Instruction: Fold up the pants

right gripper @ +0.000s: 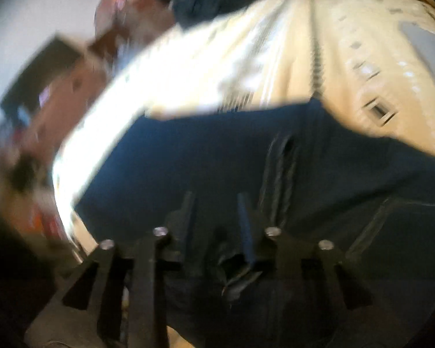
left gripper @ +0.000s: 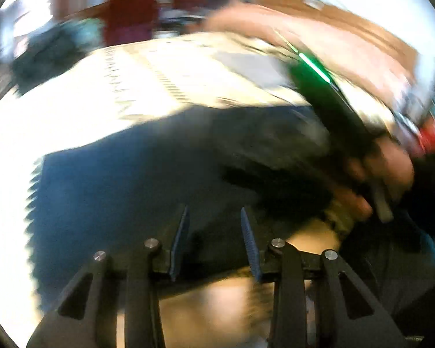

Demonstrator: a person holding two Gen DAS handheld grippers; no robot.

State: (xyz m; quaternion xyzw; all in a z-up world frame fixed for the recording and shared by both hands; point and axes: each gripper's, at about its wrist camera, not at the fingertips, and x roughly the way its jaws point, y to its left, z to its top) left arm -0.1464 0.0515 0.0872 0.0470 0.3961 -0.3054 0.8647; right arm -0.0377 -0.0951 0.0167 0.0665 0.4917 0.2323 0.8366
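The pants (right gripper: 217, 159) lay spread for folding; the left claw (left gripper: 214, 237) stood parted and empty, while the right claw (right gripper: 217, 223) was narrowed around dark fabric, grip unclear.

Too blurry to tell the red things (left gripper: 130, 17) and dark pile (left gripper: 49, 55) far off. Right gripper (left gripper: 278, 185) just a dark smear over the pants (left gripper: 116, 179). Cloth (right gripper: 235, 272) bunched between fingers, grip unclear.
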